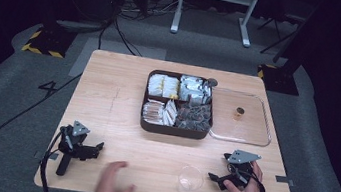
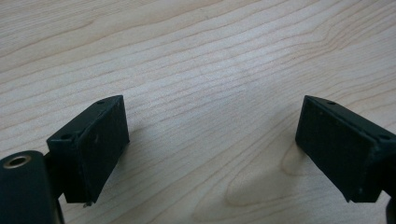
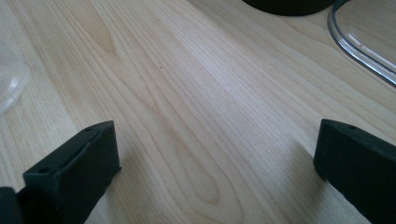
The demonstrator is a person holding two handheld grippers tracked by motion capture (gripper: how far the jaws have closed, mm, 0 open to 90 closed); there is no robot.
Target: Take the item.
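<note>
**Both grippers down on the table, jaws wide, cup between your hands**

The clear plastic cup [image 1: 190,180] stands upright near the front edge of the wooden table [image 1: 115,118], between your two hands and closer to the right one. In the right gripper view its rim [image 3: 11,79] shows at the left edge, apart from the jaws.

Your right hand [image 1: 245,190] is wrapped around the right gripper [image 1: 220,178], which rests on the table just right of the cup and points toward it. Its jaws stand wide apart with bare wood between them; nothing is held.

The left gripper [image 1: 93,148] lies on the table near the front left corner, well apart from the cup. No hand is on it. Its jaws are spread wide too, with only wood grain between them in the left gripper view. Your left hand [image 1: 112,189] hovers, blurred, over the front edge between that gripper and the cup, touching neither as far as can be seen.

Farther back, at the middle of the table, sits a dark tray [image 1: 174,129] with four compartments, each filled with packets. A clear lid [image 1: 253,138] lies flat just right of the tray, and a small brown object [image 1: 239,114] stands on it.
</note>
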